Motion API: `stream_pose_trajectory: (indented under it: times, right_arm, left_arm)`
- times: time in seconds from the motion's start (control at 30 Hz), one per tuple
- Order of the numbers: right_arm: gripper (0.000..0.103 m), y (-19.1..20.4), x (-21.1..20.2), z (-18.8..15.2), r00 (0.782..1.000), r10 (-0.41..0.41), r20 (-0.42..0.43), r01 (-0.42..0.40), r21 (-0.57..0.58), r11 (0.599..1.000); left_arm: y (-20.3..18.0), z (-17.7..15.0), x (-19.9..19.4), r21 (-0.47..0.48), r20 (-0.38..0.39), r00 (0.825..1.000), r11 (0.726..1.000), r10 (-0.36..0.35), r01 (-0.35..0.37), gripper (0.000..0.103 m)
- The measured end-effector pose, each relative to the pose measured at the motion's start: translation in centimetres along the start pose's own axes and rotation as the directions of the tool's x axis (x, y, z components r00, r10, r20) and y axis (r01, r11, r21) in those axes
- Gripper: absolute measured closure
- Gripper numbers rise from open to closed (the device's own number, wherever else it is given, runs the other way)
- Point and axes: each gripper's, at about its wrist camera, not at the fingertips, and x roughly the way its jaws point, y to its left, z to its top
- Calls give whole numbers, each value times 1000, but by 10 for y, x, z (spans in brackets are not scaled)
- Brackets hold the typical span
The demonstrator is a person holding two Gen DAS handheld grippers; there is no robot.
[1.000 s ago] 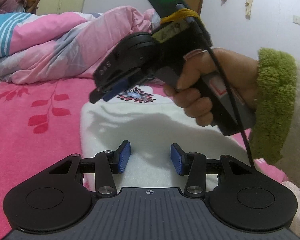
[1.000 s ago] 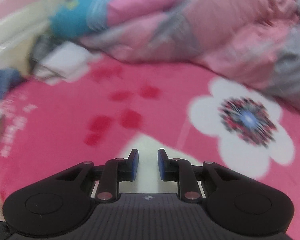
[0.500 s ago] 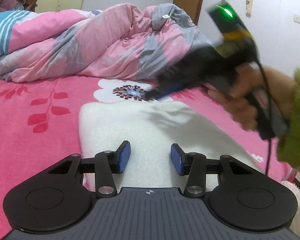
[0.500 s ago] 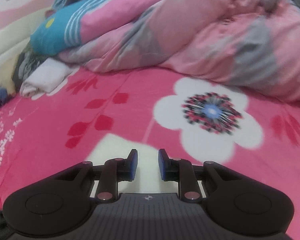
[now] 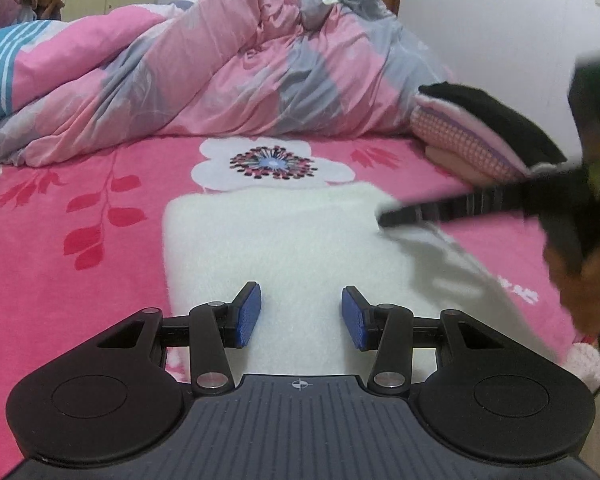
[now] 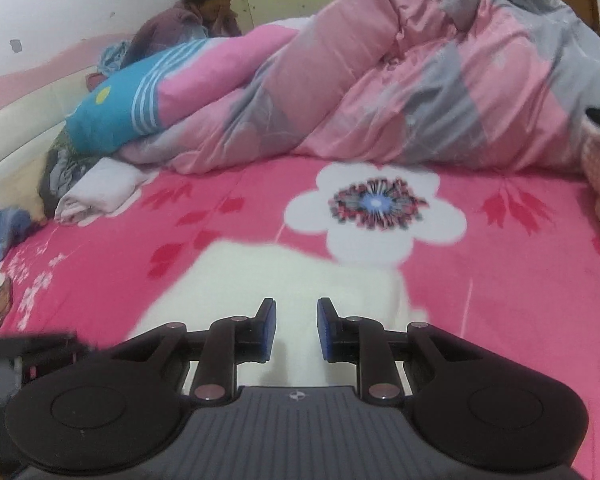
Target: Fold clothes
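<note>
I am holding the left gripper [image 5: 301, 312] low over the white fleece garment [image 5: 284, 248], which is lying flat on the pink flowered bedsheet [image 5: 80, 280] near the front edge of the bed. Its blue pads [image 5: 249, 316] are standing apart with bare fleece showing between them — nothing is being pinched, and I cannot tell whether the tips are touching the cloth.

The right gripper [image 6: 297, 330] is sitting over the near right part of the same garment [image 6: 260, 280]. Its jaws are narrower than the left's but a clear gap is showing between the pads [image 6: 269, 330], with only white fleece behind; they are not gripping anything. In the left wrist view that gripper is appearing as a blurred dark shape [image 5: 440, 210] reaching in from the right, its tip lying at the garment's far right corner, with my hand [image 5: 580, 280] smeared behind it at the frame edge.

Beyond the garment, the sheet's big white flower print [image 5: 274, 164] is facing me — and behind that a pink and grey quilt [image 5: 240, 72] is heaped across the bed. A folded pink checked item topped with black cloth [image 5: 480, 132] is resting at the right. A rolled white cloth [image 6: 100, 196] is lying at the far left beside a blue and white striped pillow [image 6: 120, 112]. A person [image 6: 196, 16] is sitting at the back by the wall.
</note>
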Motion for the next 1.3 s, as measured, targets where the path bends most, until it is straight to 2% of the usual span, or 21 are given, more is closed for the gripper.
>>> stream_pose_trajectory:
  times: [0.03,0.07,0.17,0.3,0.4,0.53,0.57,0.63,0.67,0.73,0.8,0.83,0.93,0.97,1.03,1.13,1.2,1.3]
  right_arm:
    - [81,-4,3,-8,1000,-18,-14,18,4,1000]
    - [81,-7,2,-14,1000,-13,6,13,9,1000]
    - [80,-1,-13,-13,999,-48,25,47,29,998]
    - [80,20,-49,-25,996,-1,88,6,-54,999]
    - [80,26,-55,-47,997,25,74,-19,-78,997]
    - [79,23,-64,-73,996,6,92,3,-91,996]
    - [78,17,-69,-74,994,12,109,-5,-65,998]
    - [68,3,-79,-73,990,22,143,-22,-7,1000]
    - [67,-4,-84,-73,987,27,160,-31,21,999]
    - [64,-34,-85,-72,984,55,170,-83,159,984]
    - [48,-66,-77,-73,979,107,172,-158,313,937]
    - [34,-82,-71,-73,974,143,173,-202,390,899]
    - [32,-112,-51,-76,962,219,161,-271,527,806]
    - [31,-118,-47,-77,961,232,151,-277,548,789]
    - [28,-125,-40,-80,960,249,125,-275,570,774]
    - [25,-130,-35,-91,963,256,86,-257,580,773]
    - [25,-133,-31,-97,956,281,80,-273,585,764]
    - [16,-134,-28,-96,940,331,81,-315,581,751]
  left_arm:
    - [-2,1,1,4,-10,1000,1000,7,-7,58]
    - [-4,3,1,13,-20,1000,1000,19,-19,58]
    - [-8,6,2,33,-46,998,998,48,-46,58]
    - [-14,10,3,49,-79,993,996,84,-80,57]
    - [-18,12,4,62,-93,990,993,110,-104,57]
    - [-24,12,4,92,-102,985,987,143,-133,55]
    - [-25,12,4,97,-104,983,986,148,-138,55]
    - [-26,13,4,99,-110,981,984,158,-148,55]
    - [-26,14,4,99,-112,980,984,162,-151,54]
    - [-27,14,4,101,-113,979,982,169,-158,53]
    - [-27,15,4,99,-116,978,982,172,-161,52]
    - [-25,16,3,92,-117,979,983,168,-158,51]
    - [-1,19,-15,-25,-75,993,995,93,-95,47]
    - [10,17,-21,-63,-49,995,994,83,-86,44]
    - [34,10,-31,-136,-13,998,988,66,-67,34]
    - [68,-4,-24,-207,-71,997,978,-35,20,34]
    - [84,-15,-18,-272,-75,988,956,-136,111,33]
    - [105,-21,-8,-392,-70,965,896,-254,208,33]
